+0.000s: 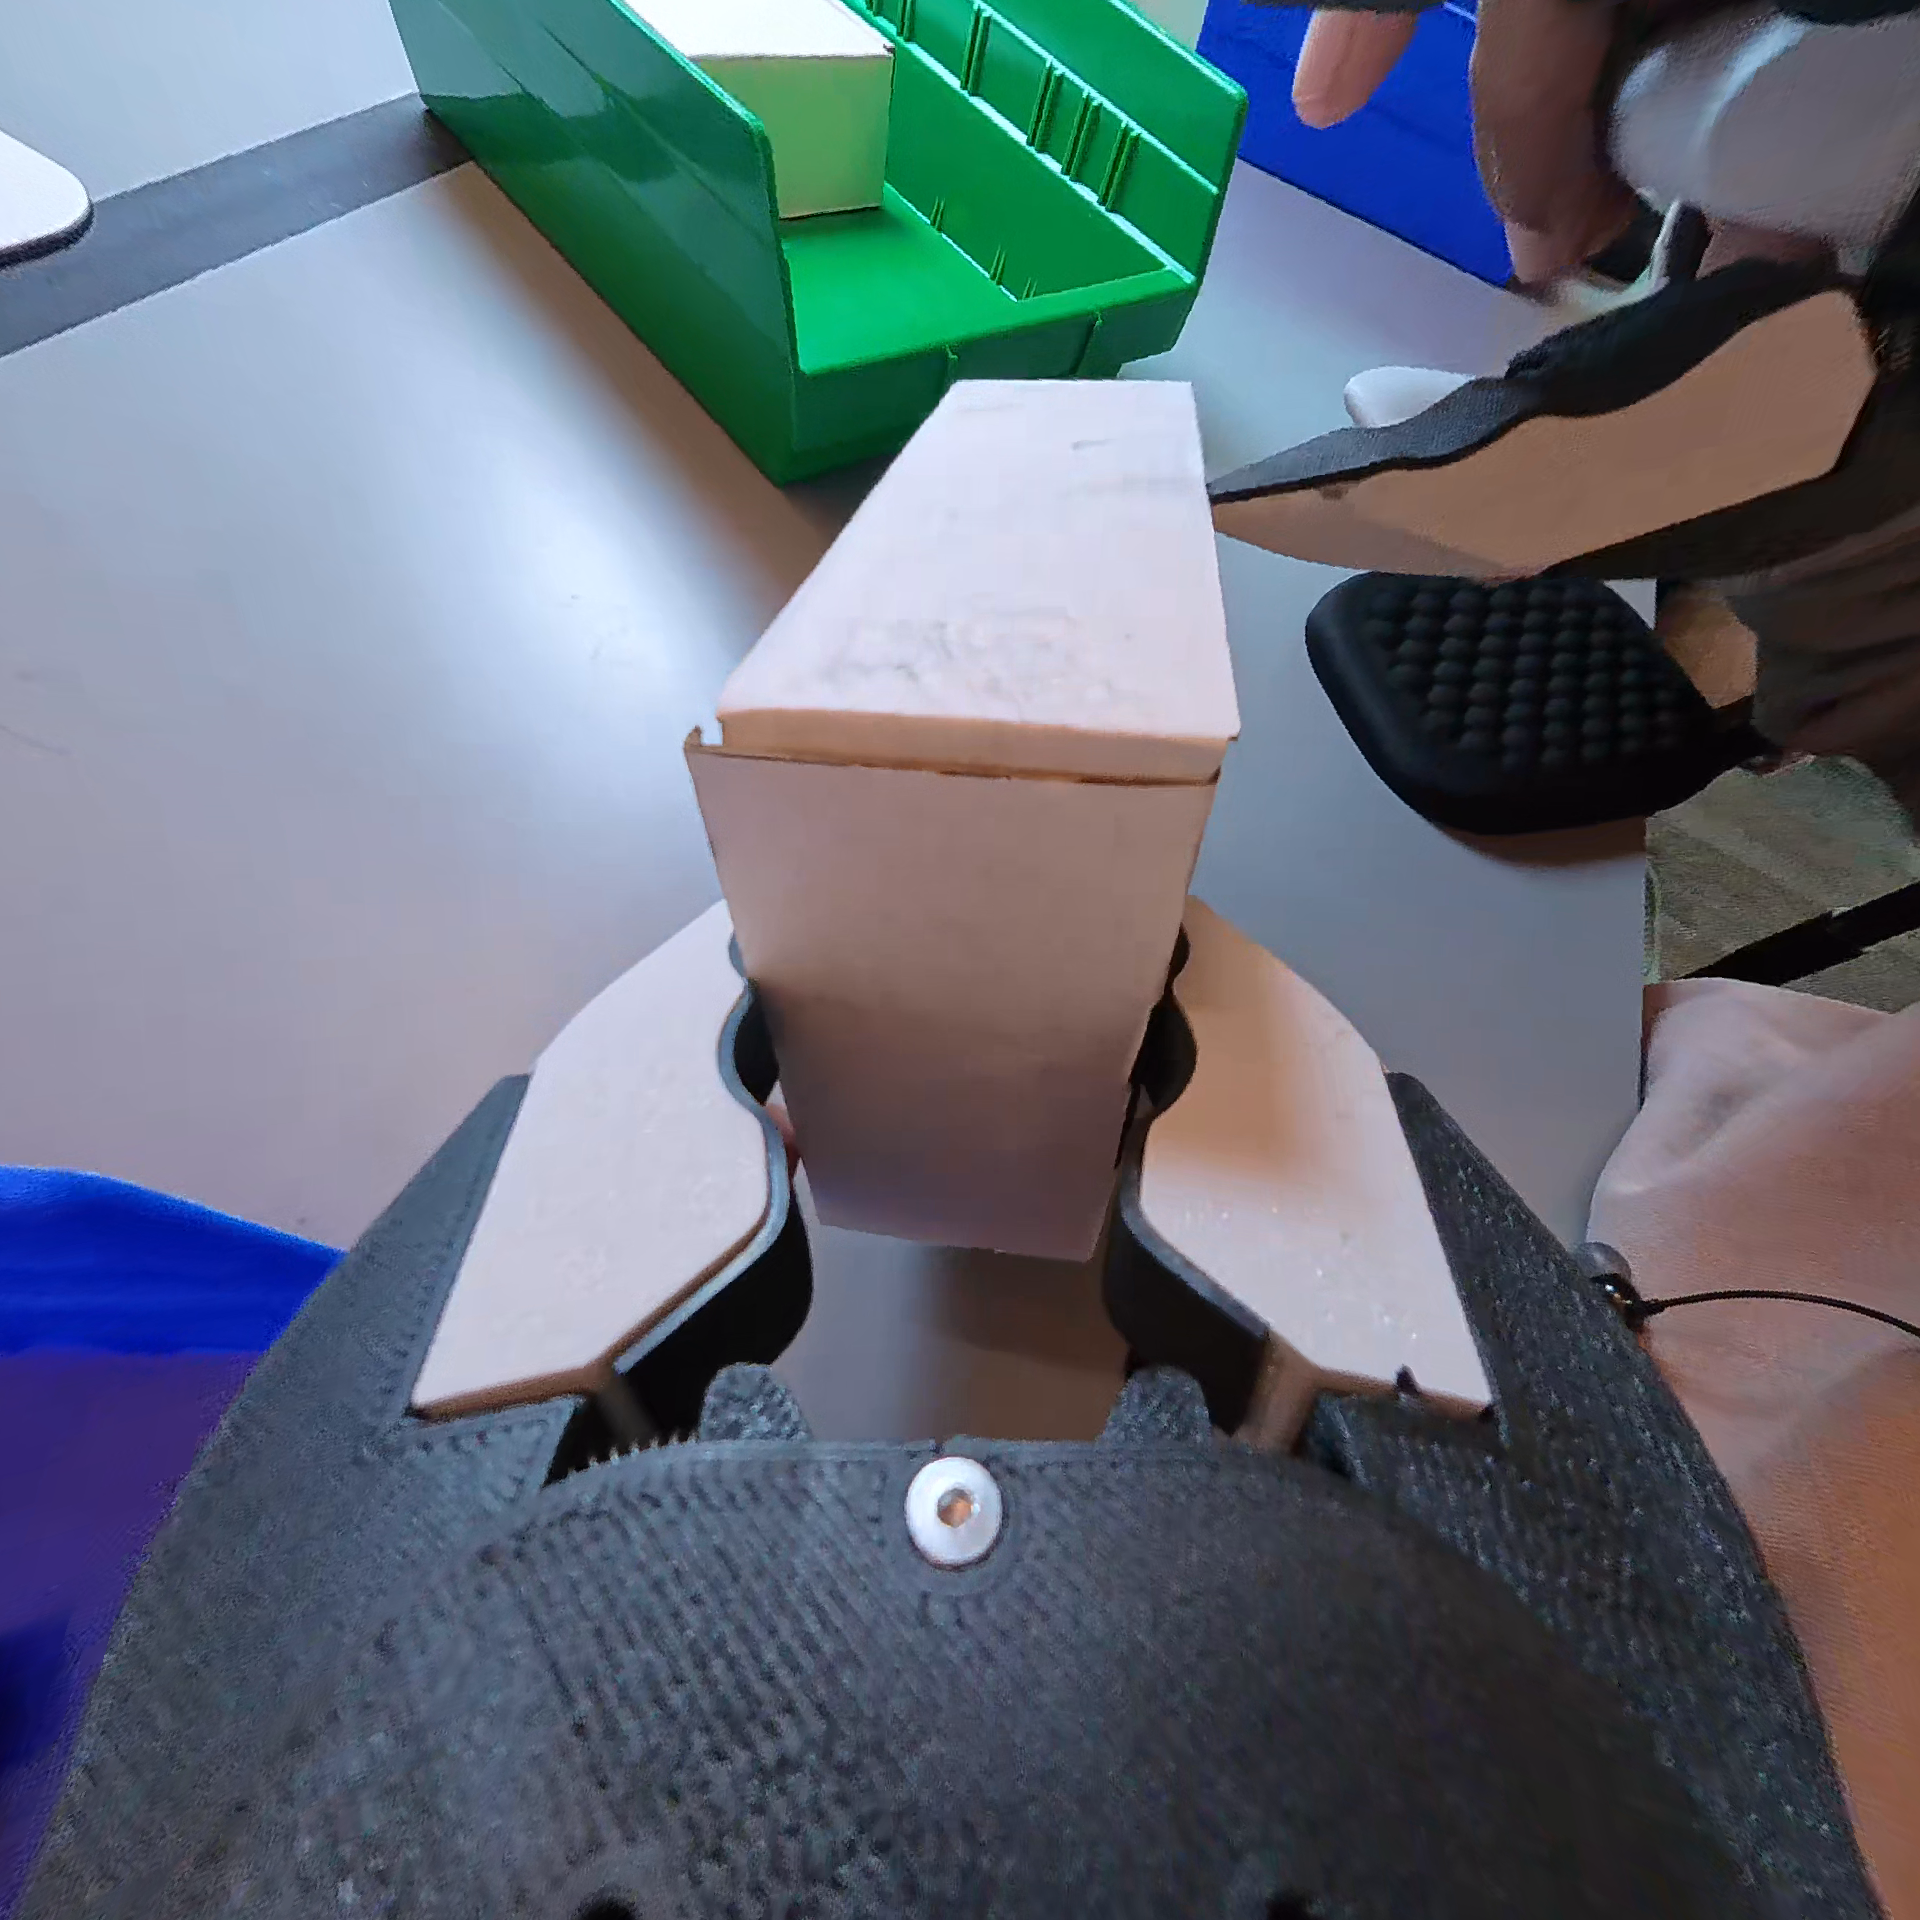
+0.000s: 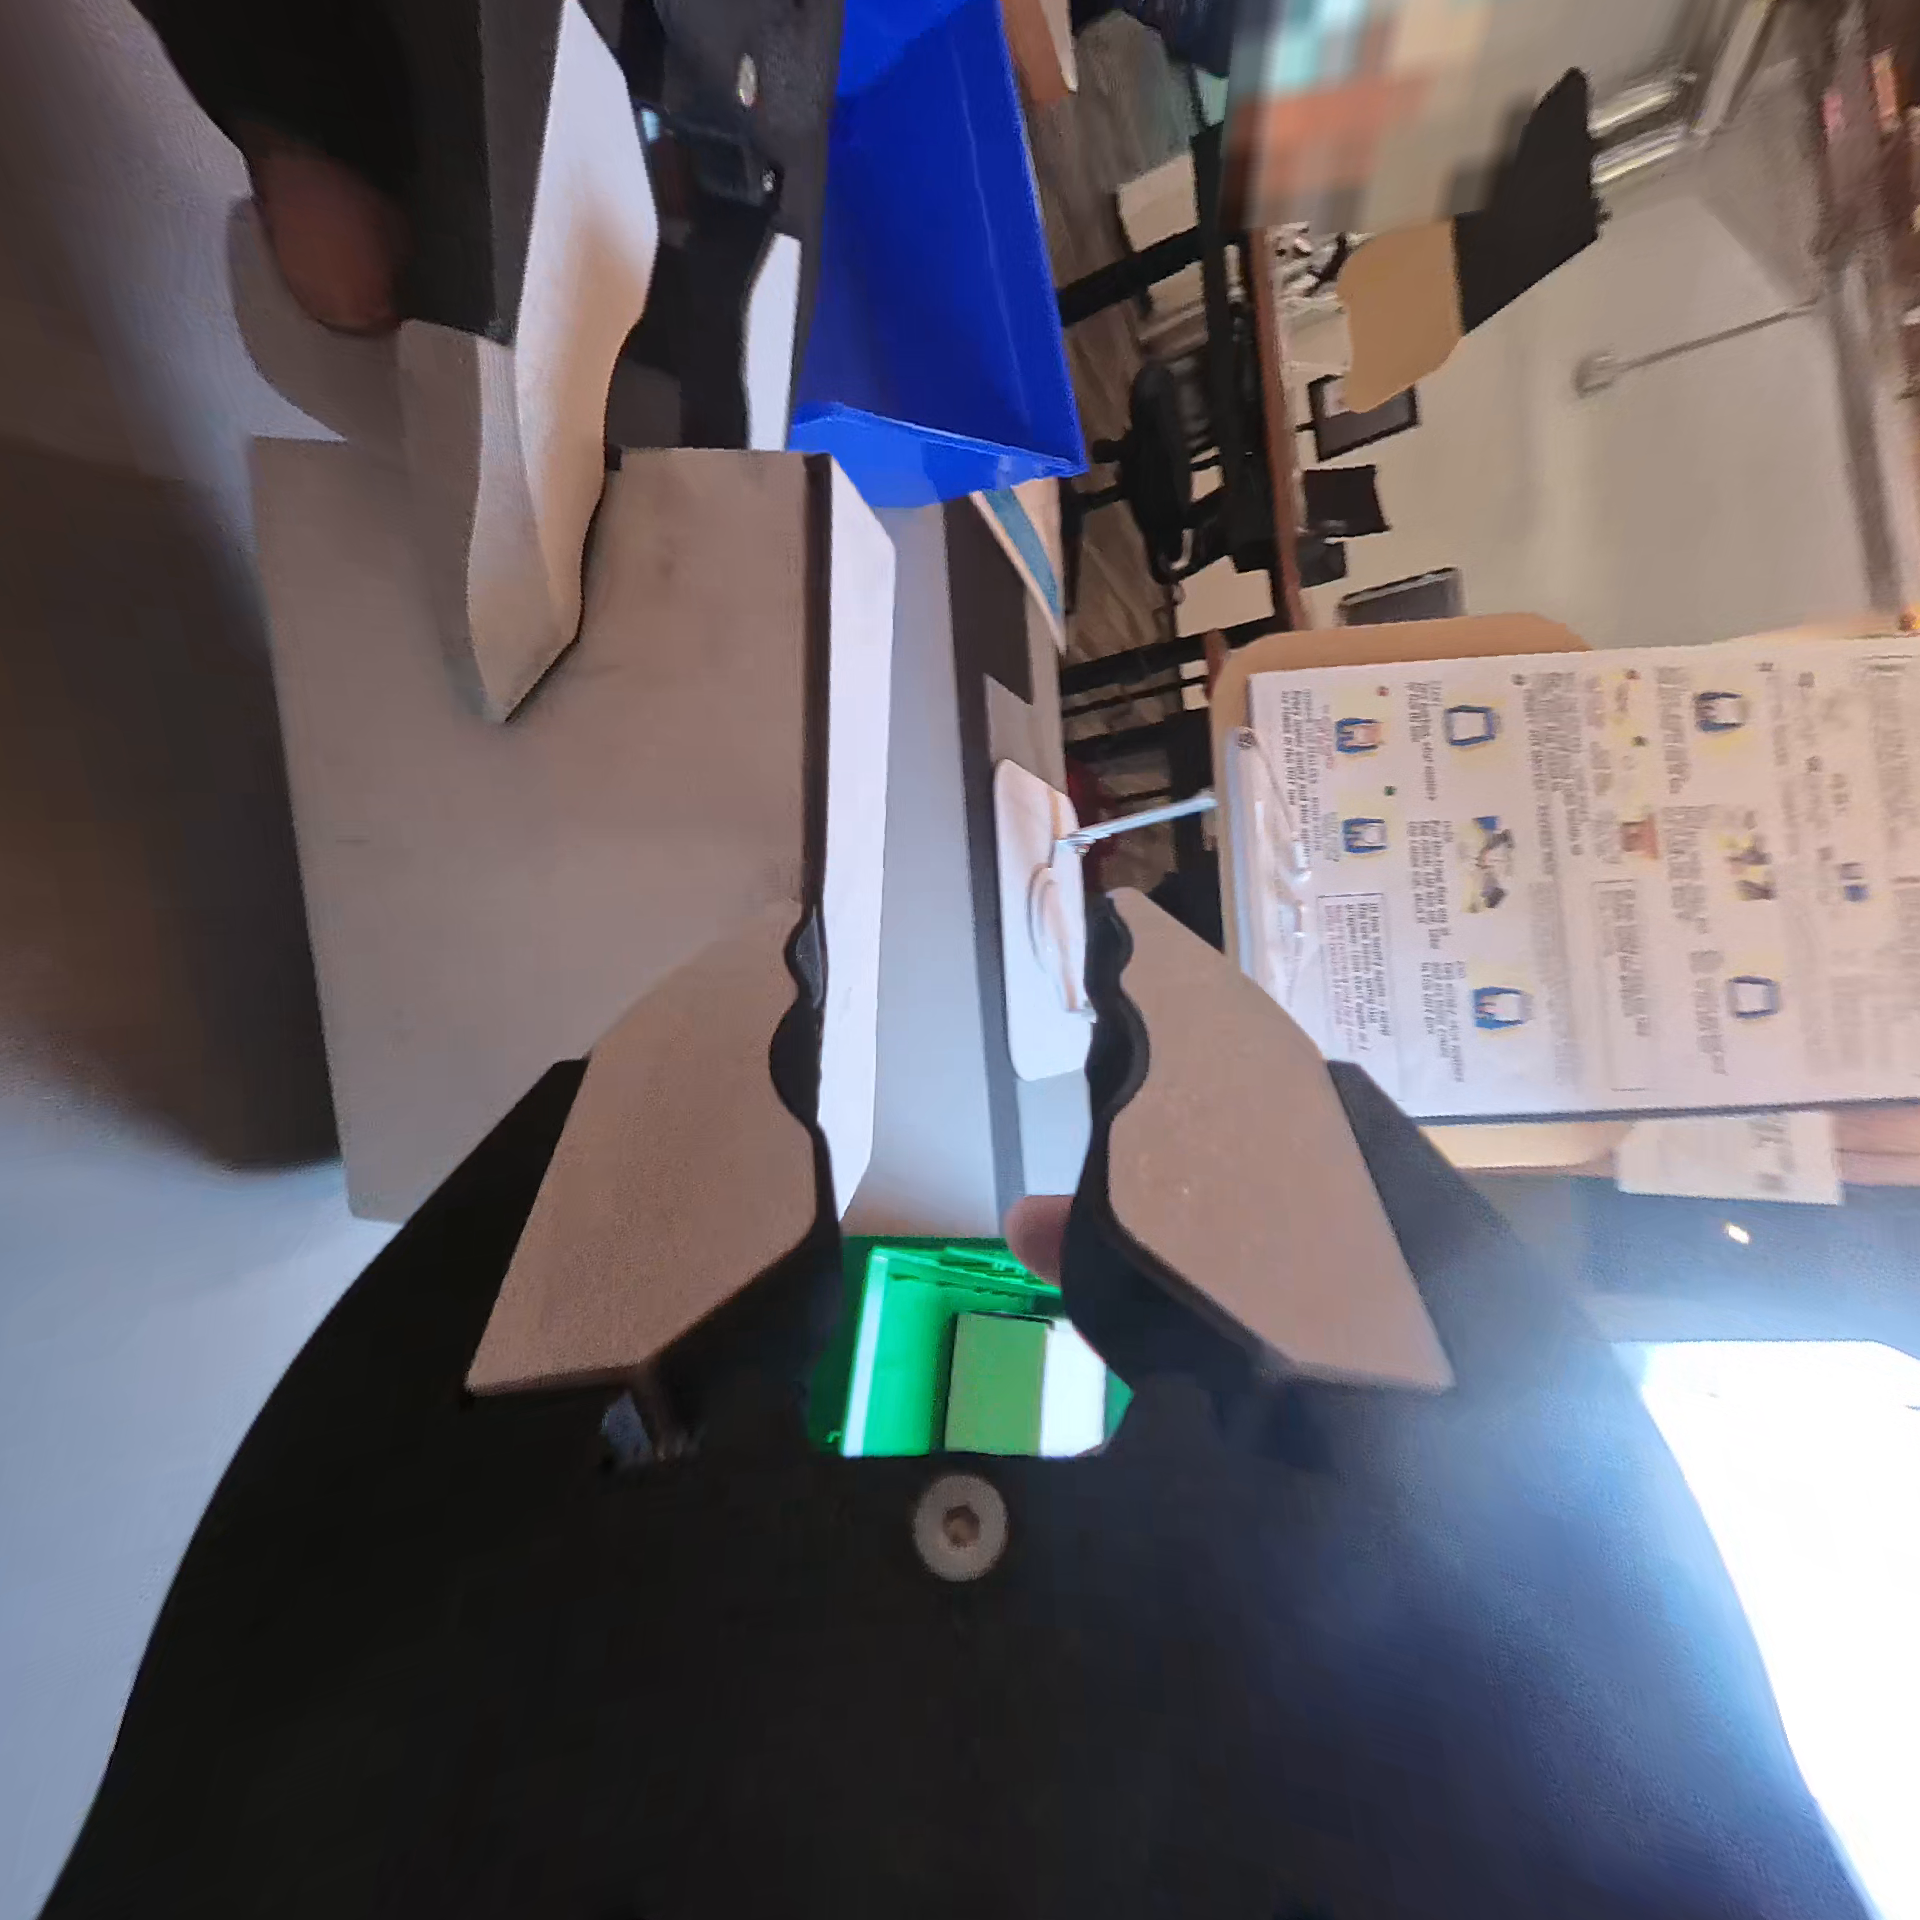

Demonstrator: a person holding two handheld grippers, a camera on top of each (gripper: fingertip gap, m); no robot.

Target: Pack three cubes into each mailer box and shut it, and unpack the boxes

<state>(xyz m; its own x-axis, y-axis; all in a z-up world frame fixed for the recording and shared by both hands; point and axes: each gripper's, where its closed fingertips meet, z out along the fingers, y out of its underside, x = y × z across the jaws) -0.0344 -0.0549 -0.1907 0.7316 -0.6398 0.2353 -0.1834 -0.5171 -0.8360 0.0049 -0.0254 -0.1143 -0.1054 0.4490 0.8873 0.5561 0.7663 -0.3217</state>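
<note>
Mailer box (image 1: 977,665) up off the grey bench (image 1: 312,644), lid down, its near end clamped between the left gripper (image 1: 961,1081) fingers, and the long body runs straight out ahead toward the green bin (image 1: 831,208). A second white box (image 1: 800,104) sits inside that bin, and a blue bin (image 1: 1351,145) stands behind it. My read: this is a two-handed moment, either seating the lid or starting to open it, and I cannot tell which. To do it well, the left grip wants to stay low on the end wall, clear of the lid seam, so the flap can move freely.

Over to the right gripper (image 2: 956,1039): rolled onto its side, coming at the box's far right flank, fingers (image 1: 1507,686) spread apart and gripping nothing. In its own view one finger (image 2: 665,1143) lies close against the box's long side (image 2: 582,831); whether it touches I cannot say. The left sits level, pointing forward. Best approach is square to the lid edge, with no twisting against the left hold.
</note>
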